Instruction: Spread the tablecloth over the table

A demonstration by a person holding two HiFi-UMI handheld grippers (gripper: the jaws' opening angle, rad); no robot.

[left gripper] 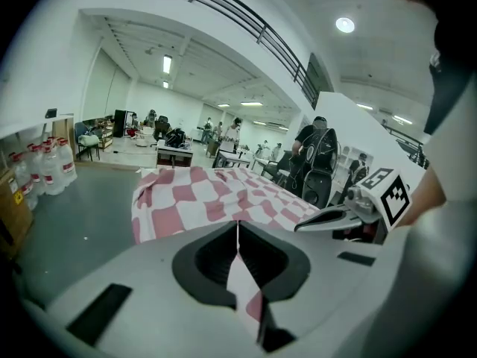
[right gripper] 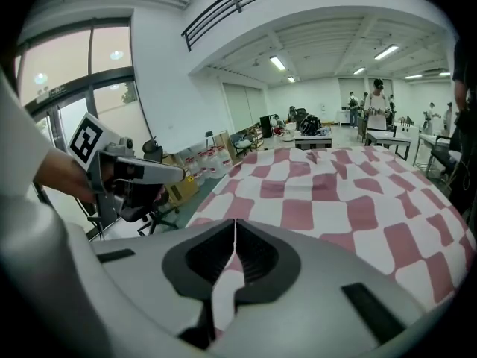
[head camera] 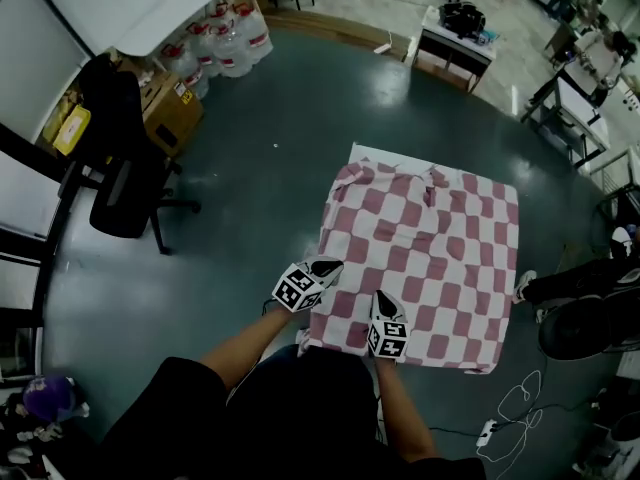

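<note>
— Where does the tablecloth (head camera: 420, 268) lie for us?
— Over the counter (head camera: 362, 152), covering nearly all of it. Only a white corner shows at the far left. The pink and white checks run away from us. The cloth looks about square, so we name no long axis.
— And what do we hold?
— The left hand-held gripper (head camera: 324, 267) is clamped tight on the cloth at the counter's left side. The right hand-held gripper (head camera: 383, 301) is clamped on it by the counter's near edge. In each gripper view a strip of checked cloth runs between the closed jaws.
— Any writing?
— Only the black square markers on the cubes. The yellow sticker on the cardboard box (head camera: 172, 110), left of the counter, is too small for us to read.
— What does only one view give us?
— The head view alone shows the cloth's whole outline. The gripper views alone show distant people beyond the counter.
</note>
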